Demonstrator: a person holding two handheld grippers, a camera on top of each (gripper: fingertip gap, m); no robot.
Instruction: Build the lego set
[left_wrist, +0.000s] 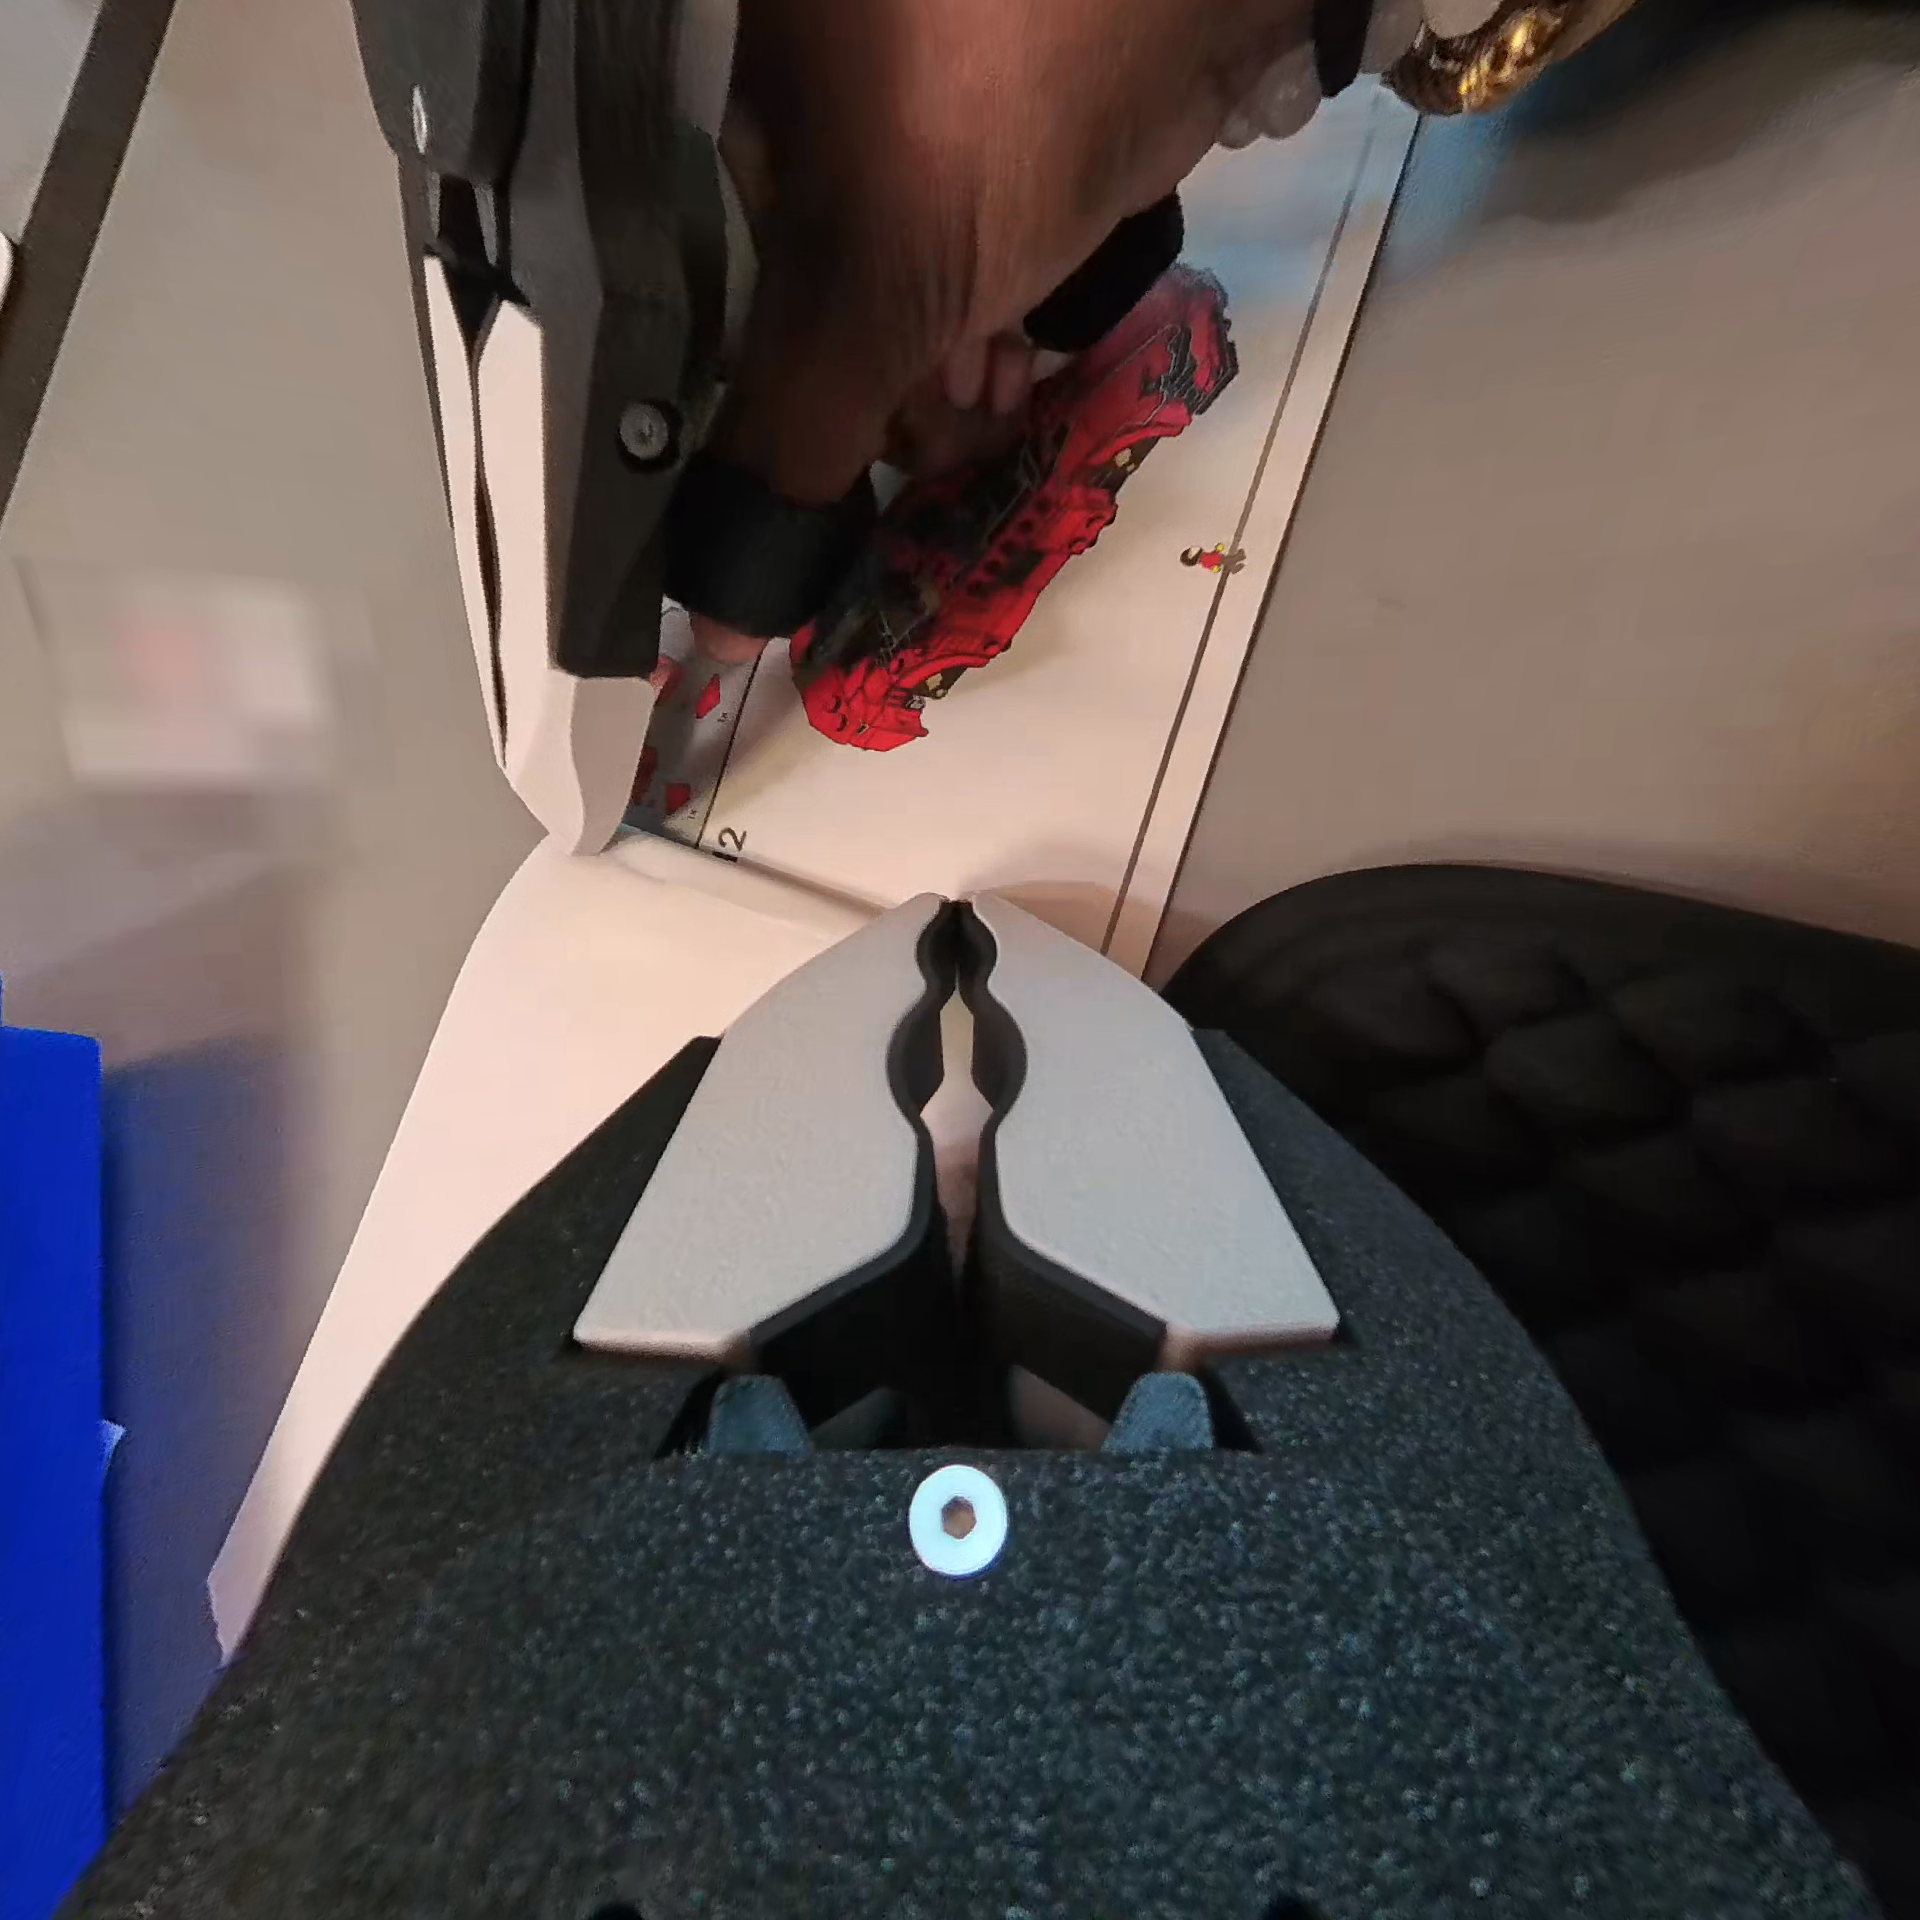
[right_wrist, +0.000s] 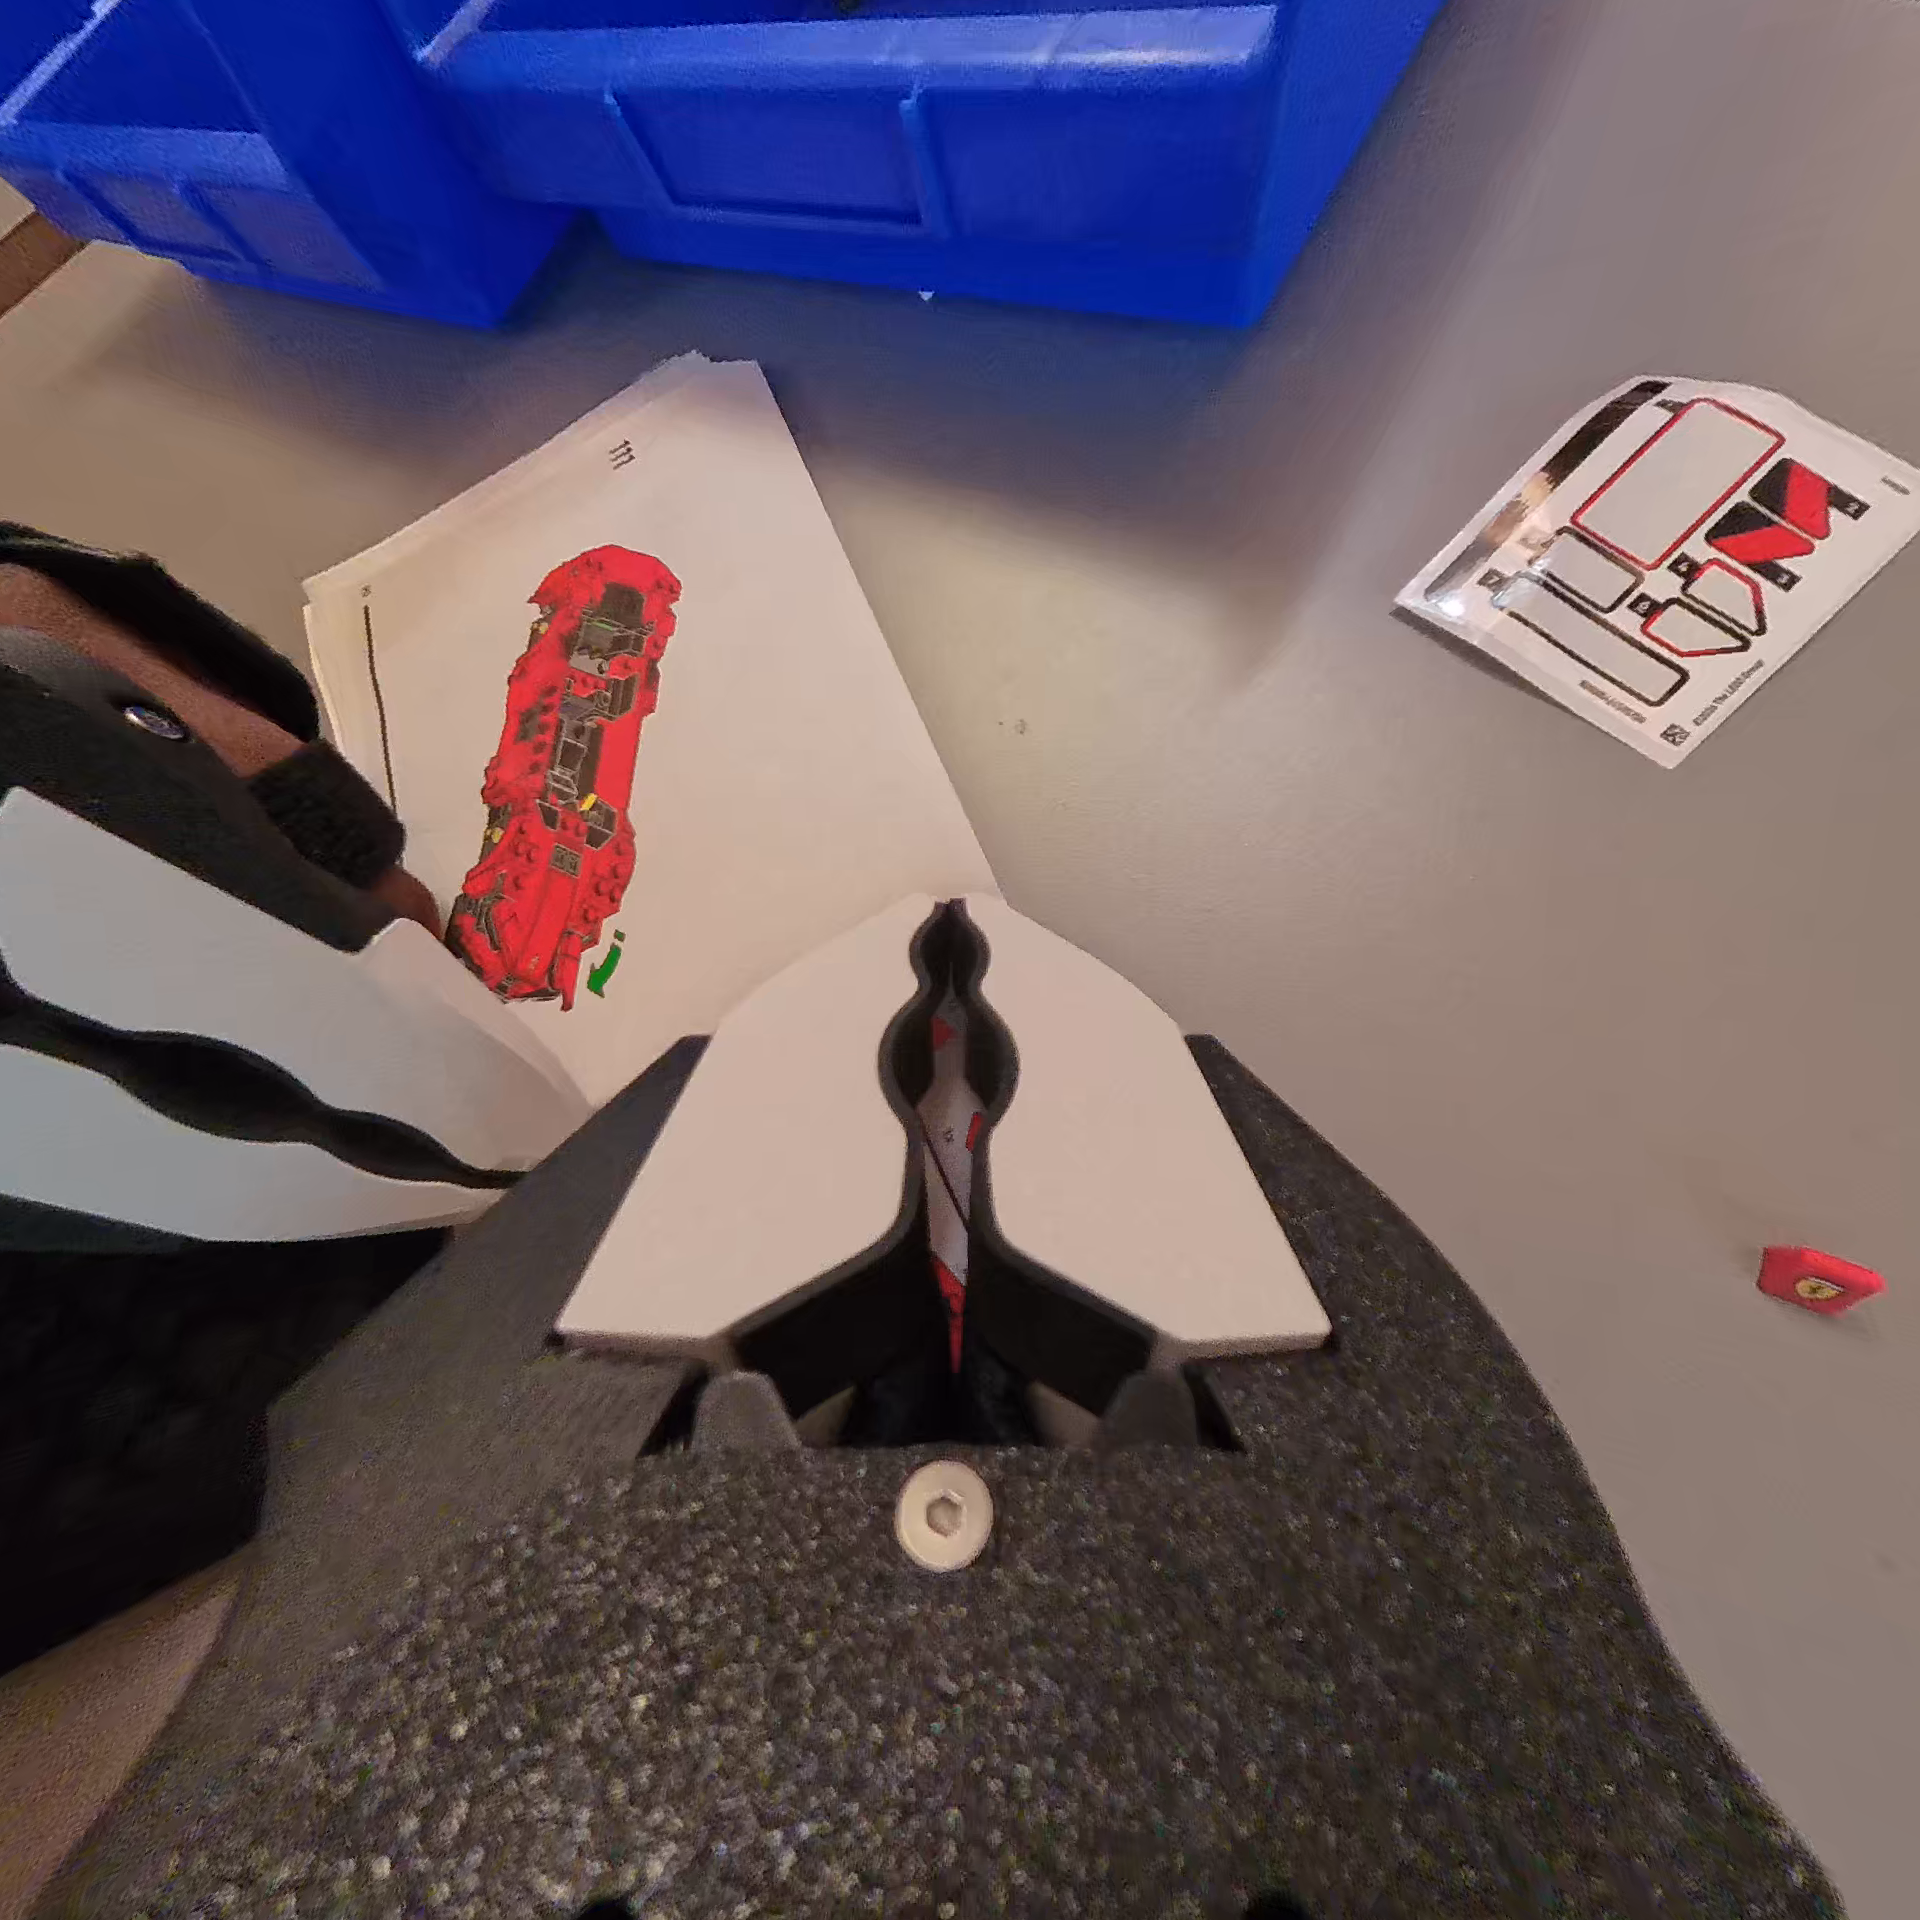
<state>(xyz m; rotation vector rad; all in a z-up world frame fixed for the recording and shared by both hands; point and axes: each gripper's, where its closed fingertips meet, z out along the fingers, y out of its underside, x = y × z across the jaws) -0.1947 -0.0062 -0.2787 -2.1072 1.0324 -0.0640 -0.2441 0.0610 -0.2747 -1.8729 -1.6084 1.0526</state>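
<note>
Grey surface: table (right_wrist: 1351, 935) carries everything; no counter here.
Booklet: lego instruction booklet (right_wrist: 790, 727) lies open near the table's left part, below the bins; page shows a red car build drawing. In the left wrist view the same booklet (left_wrist: 997, 790) runs up the middle.
Right gripper (right_wrist: 951, 909): jaws nearly together, tips pinching a page of the booklet; a printed paper strip shows in the slot between the fingers.
Left gripper (left_wrist: 956, 904): jaws pressed almost together at the tips, over a pale curled page; whether paper is actually clamped, cannot tell.
Hand: person's hand (left_wrist: 935, 260) in a fingerless black glove wraps the right gripper's handle, seen from the left wrist view, over the car drawing.
Bins: two blue plastic bins (right_wrist: 831, 156) along the table's far edge.
Sticker sheet (right_wrist: 1662, 561): flat on the table toward the right edge, well apart from the booklet.
Loose piece: small red lego piece (right_wrist: 1818, 1280) with a yellow mark, near the right edge, below the sticker sheet.
Dark item: black quilted object (left_wrist: 1610, 1143) just beside the booklet's lower right.
</note>
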